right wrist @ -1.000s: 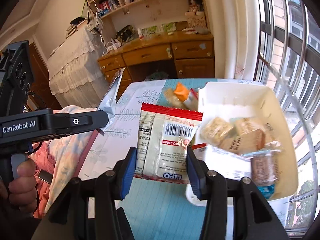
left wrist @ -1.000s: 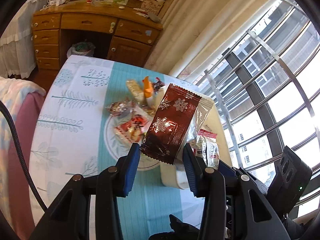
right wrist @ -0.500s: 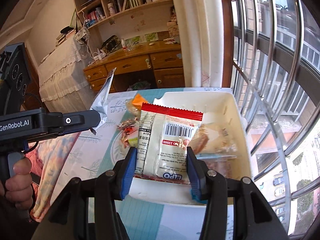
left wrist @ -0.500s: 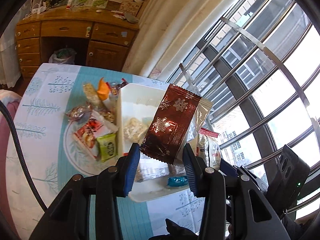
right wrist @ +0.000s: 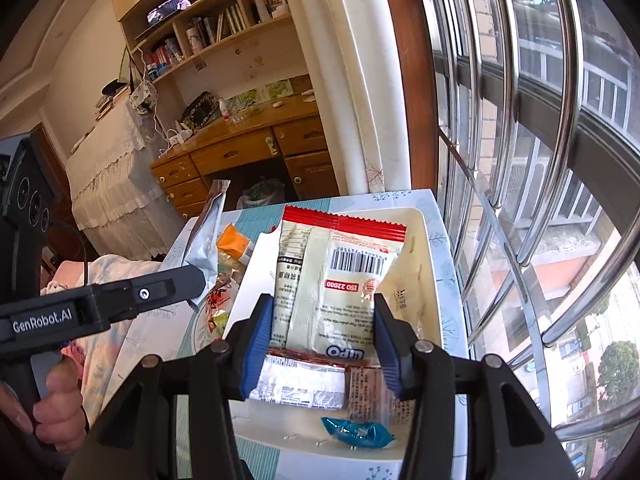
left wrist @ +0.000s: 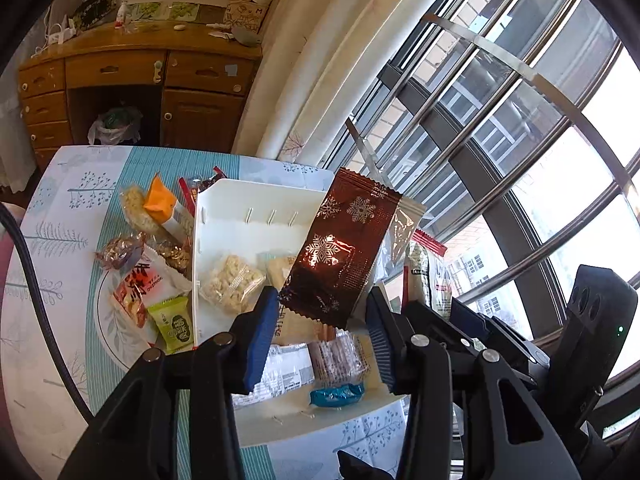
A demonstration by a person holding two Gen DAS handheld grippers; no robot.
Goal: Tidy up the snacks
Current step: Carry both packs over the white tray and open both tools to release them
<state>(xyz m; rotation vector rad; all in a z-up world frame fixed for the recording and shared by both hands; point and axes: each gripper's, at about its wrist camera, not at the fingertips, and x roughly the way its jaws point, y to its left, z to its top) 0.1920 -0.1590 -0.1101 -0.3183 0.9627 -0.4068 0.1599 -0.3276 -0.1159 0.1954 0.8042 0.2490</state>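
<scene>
Left wrist view: the left hand-held gripper pinches a brown snowflake packet by its bottom edge, held right over the white bin, so it looks set for a drop-in. The right hand-held gripper grips a cream packet the same way, above the same bin. Its back reads "ISO 22000" with a barcode, the logo is upside down. More snacks wait on the plate on the table. The other gripper's body says "GenRobot.AI".
</scene>
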